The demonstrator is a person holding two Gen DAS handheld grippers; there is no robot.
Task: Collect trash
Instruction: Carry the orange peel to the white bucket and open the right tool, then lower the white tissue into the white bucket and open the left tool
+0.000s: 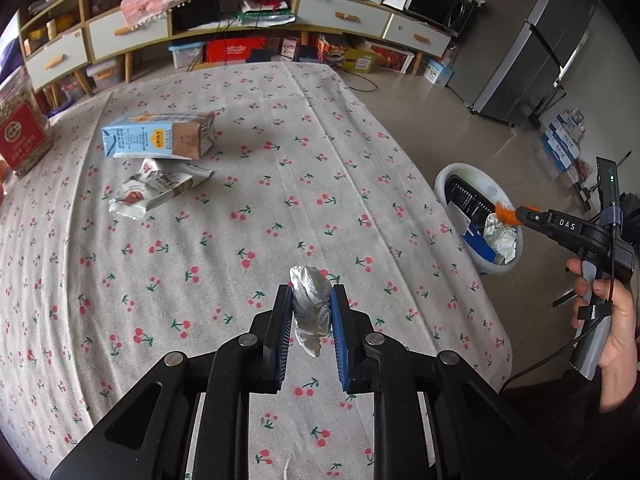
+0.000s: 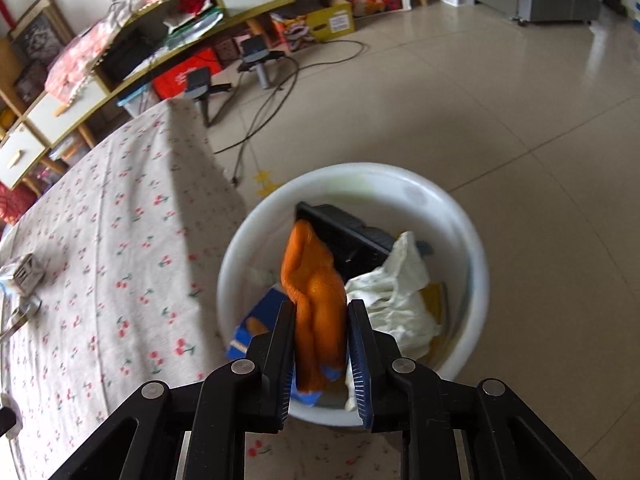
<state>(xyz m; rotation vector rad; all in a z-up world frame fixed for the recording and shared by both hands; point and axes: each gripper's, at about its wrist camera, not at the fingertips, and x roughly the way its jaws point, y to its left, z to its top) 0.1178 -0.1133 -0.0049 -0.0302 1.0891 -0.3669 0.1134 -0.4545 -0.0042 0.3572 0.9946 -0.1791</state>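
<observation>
My left gripper point(image 1: 312, 290) is shut on a crumpled silver foil ball point(image 1: 310, 312), held just above the cherry-print tablecloth point(image 1: 240, 240). My right gripper point(image 2: 322, 304) is shut on an orange wrapper point(image 2: 316, 280) and hangs over the white trash bin point(image 2: 236, 264) on the floor beside the table. The left wrist view shows that gripper point(image 1: 520, 214) with the orange wrapper point(image 1: 505, 213) above the bin point(image 1: 440, 184), a hand point(image 1: 616, 320) on its handle. A blue milk carton point(image 1: 160, 136) and a white snack wrapper point(image 1: 156, 188) lie on the table's far left.
The bin holds a black tray point(image 2: 352, 240), crumpled white paper point(image 2: 396, 296) and a blue box point(image 2: 260, 320). A red tin point(image 1: 22, 132) stands at the table's left edge. Cables and tripods point(image 2: 260, 68) lie on the tiled floor; shelves and a fridge point(image 1: 532, 40) line the back.
</observation>
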